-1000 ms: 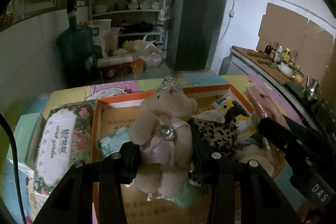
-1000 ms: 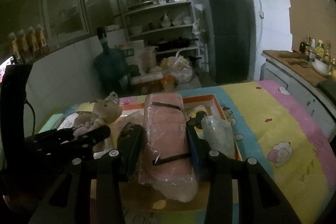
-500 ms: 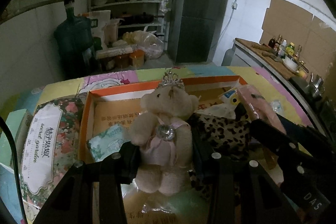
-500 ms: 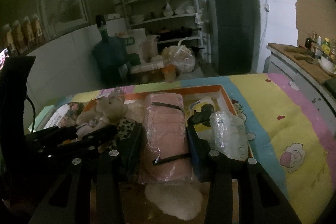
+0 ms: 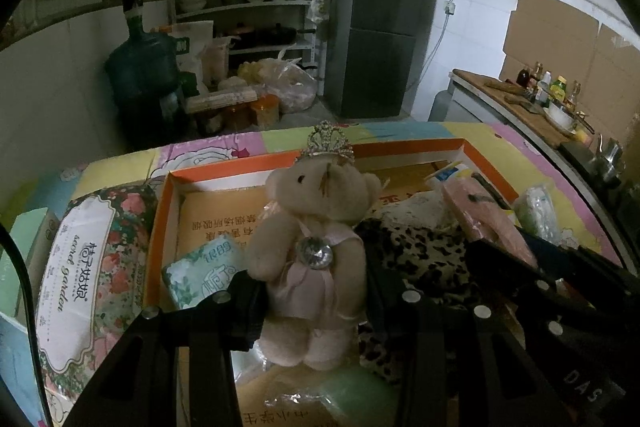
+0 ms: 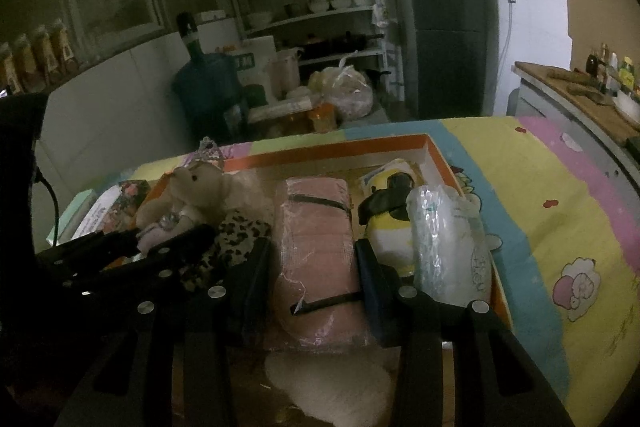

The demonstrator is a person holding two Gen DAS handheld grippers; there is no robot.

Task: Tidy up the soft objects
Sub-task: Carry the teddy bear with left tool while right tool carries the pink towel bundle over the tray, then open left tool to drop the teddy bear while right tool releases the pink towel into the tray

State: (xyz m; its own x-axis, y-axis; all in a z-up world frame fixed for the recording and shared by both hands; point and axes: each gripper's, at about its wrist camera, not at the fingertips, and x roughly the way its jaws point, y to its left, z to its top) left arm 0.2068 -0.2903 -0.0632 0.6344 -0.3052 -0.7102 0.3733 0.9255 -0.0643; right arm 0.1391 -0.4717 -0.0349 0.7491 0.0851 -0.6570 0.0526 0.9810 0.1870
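Left wrist view shows the left gripper [image 5: 316,291] clamped on the body of a small teddy bear [image 5: 316,227] with a crown, held upright above the orange box [image 5: 408,149] that stands on the worktop [image 5: 400,129] with its colourful cartoon cloth. Just to the right of this gripper, inside the box, lies a leopard-print soft thing [image 5: 420,255], and just to the left of it a green tissue pack [image 5: 204,271] rests on the box floor. Further left, outside the box wall, a floral tissue package [image 5: 88,267] is lying beside the box. Right wrist view shows the right gripper [image 6: 312,275] closed on a pink wrapped bundle [image 6: 316,239], tied with dark straps, which is held low over the box; I cannot tell if it already touches the bottom. To the right of this gripper a yellow penguin toy [image 6: 388,223] and a clear plastic pack [image 6: 448,239] are already inside the box, against its right wall, and under the gripper a white fluffy thing [image 6: 340,387] lies on the box floor. By my judgement the task is well advanced: several soft things are collected in the box, and two more are in the grippers and above it. What remains, it seems, is to put down the bear and the pink bundle in free places, and perhaps to bring in the floral package, if it belongs with the others.
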